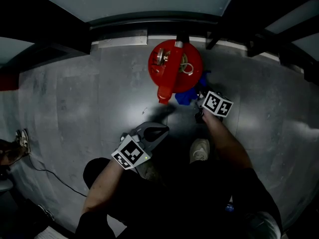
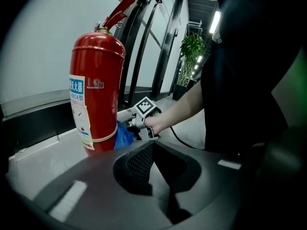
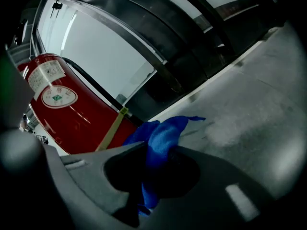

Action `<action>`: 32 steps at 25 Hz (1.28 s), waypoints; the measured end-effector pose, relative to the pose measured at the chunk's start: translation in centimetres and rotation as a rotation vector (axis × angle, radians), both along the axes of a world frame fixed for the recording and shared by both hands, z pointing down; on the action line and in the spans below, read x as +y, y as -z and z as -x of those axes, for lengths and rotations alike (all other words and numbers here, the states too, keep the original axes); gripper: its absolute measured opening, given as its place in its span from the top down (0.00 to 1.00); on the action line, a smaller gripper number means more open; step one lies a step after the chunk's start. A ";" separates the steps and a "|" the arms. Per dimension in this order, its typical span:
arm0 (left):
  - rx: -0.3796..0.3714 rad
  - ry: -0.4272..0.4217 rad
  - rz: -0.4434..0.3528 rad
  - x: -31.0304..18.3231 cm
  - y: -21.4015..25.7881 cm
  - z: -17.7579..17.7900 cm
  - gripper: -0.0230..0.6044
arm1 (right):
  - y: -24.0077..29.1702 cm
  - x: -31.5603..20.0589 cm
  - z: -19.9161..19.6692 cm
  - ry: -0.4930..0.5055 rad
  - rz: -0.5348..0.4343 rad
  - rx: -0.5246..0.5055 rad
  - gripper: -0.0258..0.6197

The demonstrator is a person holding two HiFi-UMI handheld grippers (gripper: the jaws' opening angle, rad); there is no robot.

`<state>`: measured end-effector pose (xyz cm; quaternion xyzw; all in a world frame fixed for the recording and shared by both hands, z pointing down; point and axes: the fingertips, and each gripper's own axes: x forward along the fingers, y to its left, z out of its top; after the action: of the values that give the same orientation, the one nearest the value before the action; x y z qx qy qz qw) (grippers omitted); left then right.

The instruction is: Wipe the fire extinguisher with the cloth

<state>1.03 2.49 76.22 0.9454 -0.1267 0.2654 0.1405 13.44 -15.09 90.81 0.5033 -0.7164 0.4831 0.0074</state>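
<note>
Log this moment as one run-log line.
right gripper: shut on blue cloth, by fire extinguisher base | left gripper: shut, empty, clear of extinguisher | extinguisher: upright on floor

The left tongs sit low at centre of the head view, jaws closed together on nothing, with the left forearm trailing toward the lower left. The right tongs, just right of centre, are pinched on the blue cloth, and the right forearm slants toward the lower right.
</note>
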 end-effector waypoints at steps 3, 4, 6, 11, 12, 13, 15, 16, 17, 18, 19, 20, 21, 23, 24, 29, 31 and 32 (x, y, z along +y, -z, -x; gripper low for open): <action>-0.006 0.002 0.003 0.0 -0.2 0.1 0.95 | -2.1 0.8 0.3 0.047 0.066 0.045 0.87; -0.005 0.002 0.004 0.0 -0.2 0.0 0.95 | -2.7 1.0 0.4 0.075 0.090 0.048 0.87; 0.001 -0.003 0.006 -0.2 -0.2 -0.2 0.95 | -3.1 1.3 0.4 0.136 0.106 0.067 0.87; 0.027 -0.035 0.000 -0.1 0.1 -1.7 0.95 | 4.8 -0.2 -2.1 0.159 -0.095 0.058 0.87; 0.033 -0.041 -0.003 -0.3 0.2 -2.1 0.95 | 7.7 -0.3 -2.6 0.170 -0.164 0.062 0.87; 0.044 -0.046 -0.006 -0.6 0.6 -2.6 0.95 | 10.8 -0.4 -3.2 0.181 -0.238 0.063 0.87; 0.079 -0.064 -0.016 -1.2 1.6 -3.7 0.95 | 17.1 -0.4 -4.1 0.205 -0.376 0.046 0.87; 0.095 -0.075 -0.022 -1.3 2.1 -4.2 0.95 | 20.1 -0.2 -4.2 0.223 -0.433 0.029 0.87; 0.104 -0.087 -0.030 -1.3 2.4 -4.6 0.95 | 22.9 0.0 -4.3 0.244 -0.484 0.012 0.87; 0.109 -0.100 -0.039 -1.4 2.5 -5.0 0.95 | 25.5 0.1 -4.4 0.265 -0.528 0.000 0.87; 0.111 -0.112 -0.047 -1.4 2.6 -5.4 0.95 | 27.9 0.3 -4.3 0.285 -0.567 -0.009 0.87; 0.111 -0.122 -0.053 -1.5 2.5 -5.7 0.95 | 30.1 0.4 -4.2 0.308 -0.601 -0.017 0.87; 0.111 -0.128 -0.057 -1.6 2.5 -6.0 0.95 | 32.1 0.7 -3.9 0.334 -0.632 -0.031 0.87; 0.115 -0.134 -0.061 -1.7 2.6 -6.4 0.95 | 35.6 1.5 -2.6 0.402 -0.674 -0.081 0.87; 0.121 -0.134 -0.062 -1.7 2.8 -6.6 0.95 | 36.9 1.8 -1.9 0.439 -0.685 -0.105 0.87; 0.135 -0.104 -0.074 -2.7 3.6 -6.4 0.95 | 36.9 -0.9 1.4 0.482 -0.644 -0.086 0.87; 0.130 -0.080 -0.074 -3.0 3.7 -5.7 0.95 | 34.8 -2.8 2.2 0.437 -0.583 -0.083 0.87; 0.129 -0.067 -0.074 -3.2 3.7 -5.5 0.95 | 33.8 -3.6 2.5 0.413 -0.558 -0.088 0.87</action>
<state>6.50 -0.72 72.50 0.9688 -0.0957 0.2036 0.1044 10.91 -18.69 56.99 0.3092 -0.9071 0.2783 -0.0639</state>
